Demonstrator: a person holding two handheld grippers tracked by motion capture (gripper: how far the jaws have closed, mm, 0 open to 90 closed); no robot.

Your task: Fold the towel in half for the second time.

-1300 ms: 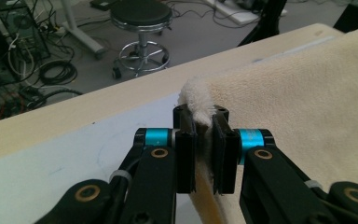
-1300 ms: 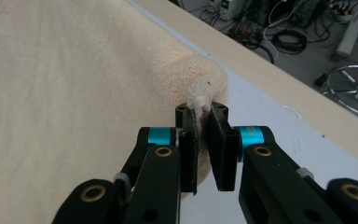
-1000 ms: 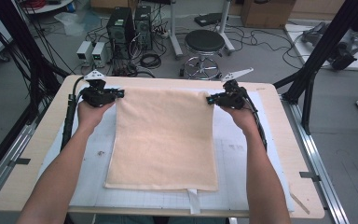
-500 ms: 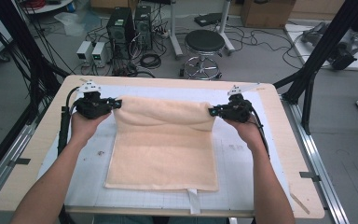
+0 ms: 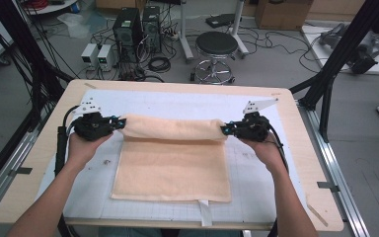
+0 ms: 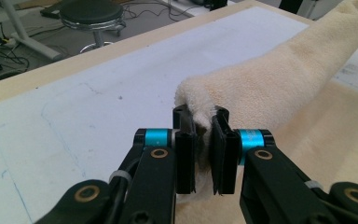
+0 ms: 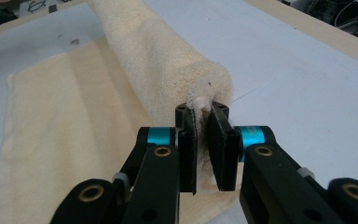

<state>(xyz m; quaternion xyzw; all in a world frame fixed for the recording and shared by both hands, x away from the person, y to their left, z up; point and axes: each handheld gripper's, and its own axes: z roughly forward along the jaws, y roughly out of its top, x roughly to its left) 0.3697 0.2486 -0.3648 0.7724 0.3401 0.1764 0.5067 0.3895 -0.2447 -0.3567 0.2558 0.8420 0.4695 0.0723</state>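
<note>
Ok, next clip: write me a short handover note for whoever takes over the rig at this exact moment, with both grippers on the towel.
Left gripper: shut on the towel, pinching its far left corner.
Right gripper: shut on the towel's far right corner.
Towel: cream, on the white mat in the middle of the table. Its far edge is lifted and curled over into a roll toward the person; the near part lies flat, near edge by the table's front.
Done: both far corners gripped, fold begun.
Left: probably bring the far edge on to the near edge, lay it down, release both corners.
</note>
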